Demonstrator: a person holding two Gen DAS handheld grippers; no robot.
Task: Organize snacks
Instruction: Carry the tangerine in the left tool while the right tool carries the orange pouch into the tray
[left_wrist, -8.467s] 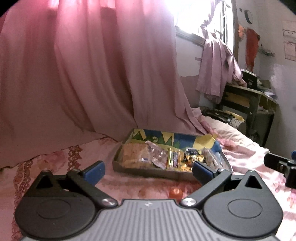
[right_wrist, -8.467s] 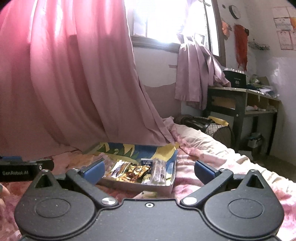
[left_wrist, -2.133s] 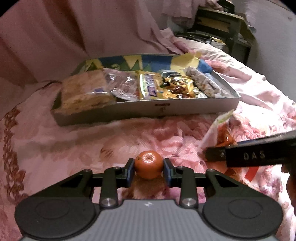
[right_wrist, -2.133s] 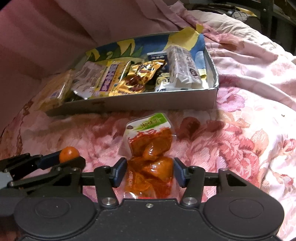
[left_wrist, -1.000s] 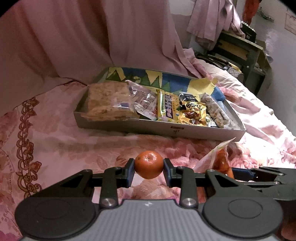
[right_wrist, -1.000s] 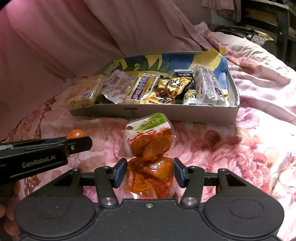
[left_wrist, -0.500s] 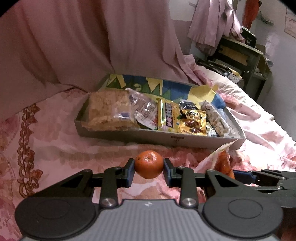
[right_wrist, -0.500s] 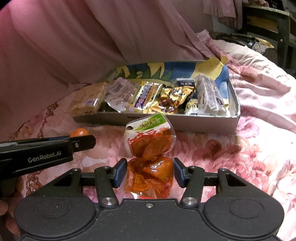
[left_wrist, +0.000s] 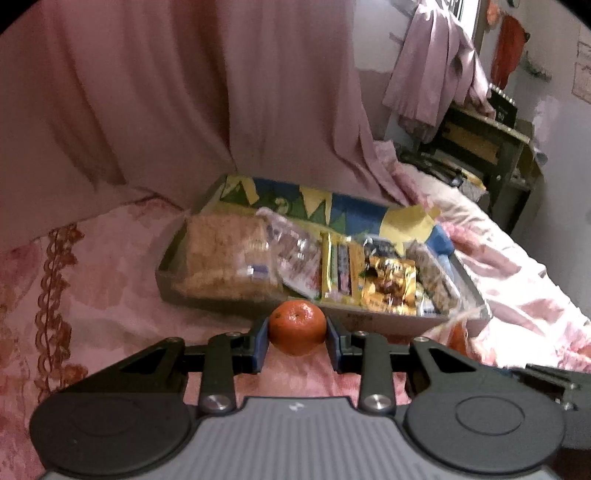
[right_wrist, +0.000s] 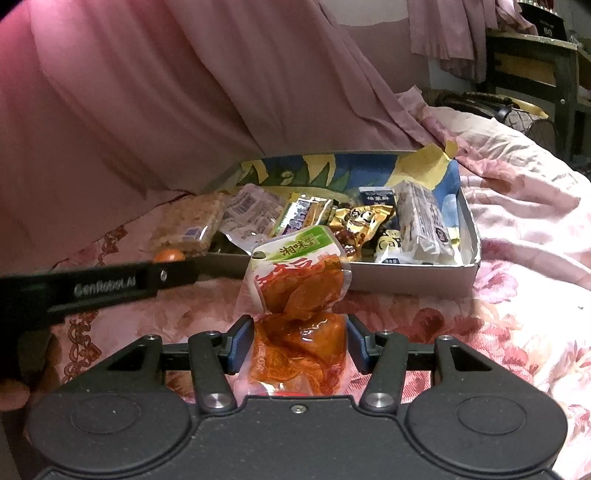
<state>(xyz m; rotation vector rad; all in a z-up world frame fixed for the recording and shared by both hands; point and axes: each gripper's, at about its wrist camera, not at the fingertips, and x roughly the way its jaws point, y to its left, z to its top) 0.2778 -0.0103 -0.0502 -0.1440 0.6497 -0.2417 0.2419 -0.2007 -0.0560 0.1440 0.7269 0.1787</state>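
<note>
My left gripper (left_wrist: 296, 343) is shut on a small orange mandarin (left_wrist: 296, 326) and holds it just in front of the near wall of the grey snack box (left_wrist: 384, 320). My right gripper (right_wrist: 300, 341) is shut on a clear packet of orange-red snack with a green label (right_wrist: 299, 295), held upright above the bedspread short of the box (right_wrist: 417, 276). The box holds a rice cracker block (left_wrist: 225, 254), a clear bag, a yellow bar, a gold packet (left_wrist: 389, 288) and a white bar (right_wrist: 421, 221). The left gripper and mandarin (right_wrist: 168, 255) also show in the right wrist view.
The box sits on a pink floral bedspread (right_wrist: 517, 332). A pink curtain (left_wrist: 184, 92) hangs behind it. A dark desk (left_wrist: 491, 147) with hanging clothes stands at the far right. The right gripper's side (left_wrist: 554, 380) shows at the left view's lower right.
Both grippers have risen and moved closer to the box with their items. The mandarin now sits level with the box's near wall.
</note>
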